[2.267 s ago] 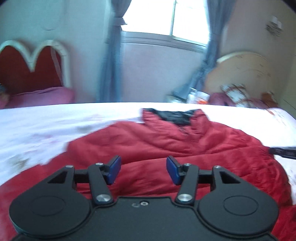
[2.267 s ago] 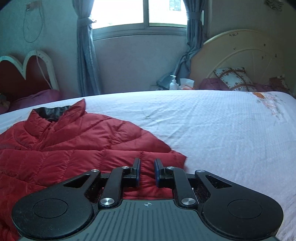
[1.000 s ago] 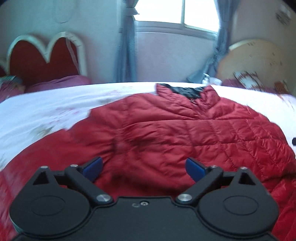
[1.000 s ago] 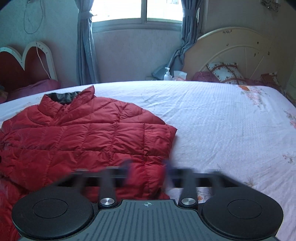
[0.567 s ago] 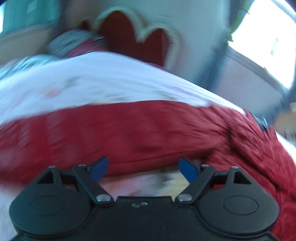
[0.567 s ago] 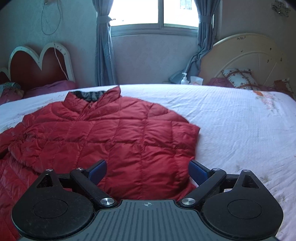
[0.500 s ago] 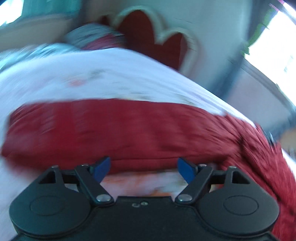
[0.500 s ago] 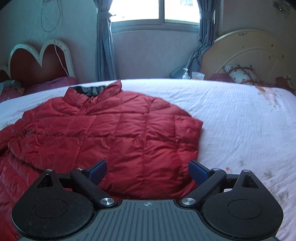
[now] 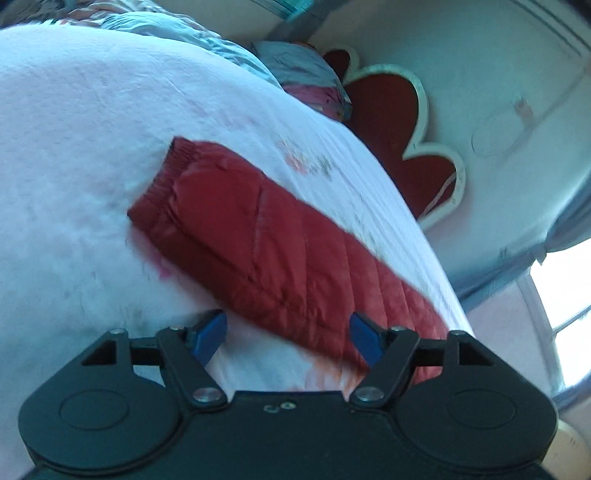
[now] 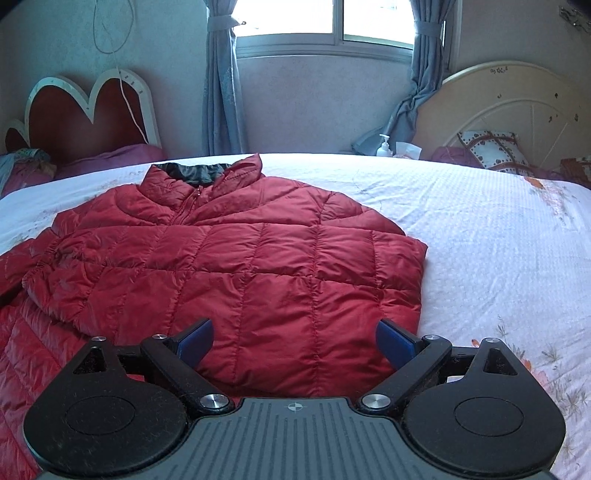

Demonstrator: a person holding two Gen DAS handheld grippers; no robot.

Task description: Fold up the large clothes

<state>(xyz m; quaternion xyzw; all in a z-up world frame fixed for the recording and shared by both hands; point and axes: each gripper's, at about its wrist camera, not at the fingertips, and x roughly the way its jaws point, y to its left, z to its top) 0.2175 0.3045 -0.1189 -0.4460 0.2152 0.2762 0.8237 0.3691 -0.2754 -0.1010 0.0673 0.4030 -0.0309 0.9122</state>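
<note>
Both tongs stand apart, holding nothing: our left tongs (image 9: 286, 332), having just narrowed a little, hang over the outstretched sleeve (image 9: 258, 236), our right tongs (image 10: 293, 341) over the hem. We see one red quilted puffer jacket (image 10: 236, 266) lying zipped on the white bed (image 10: 480, 229), dark-lined collar (image 10: 195, 171) toward the window (image 10: 325, 18), one sleeve folded across its chest.
</note>
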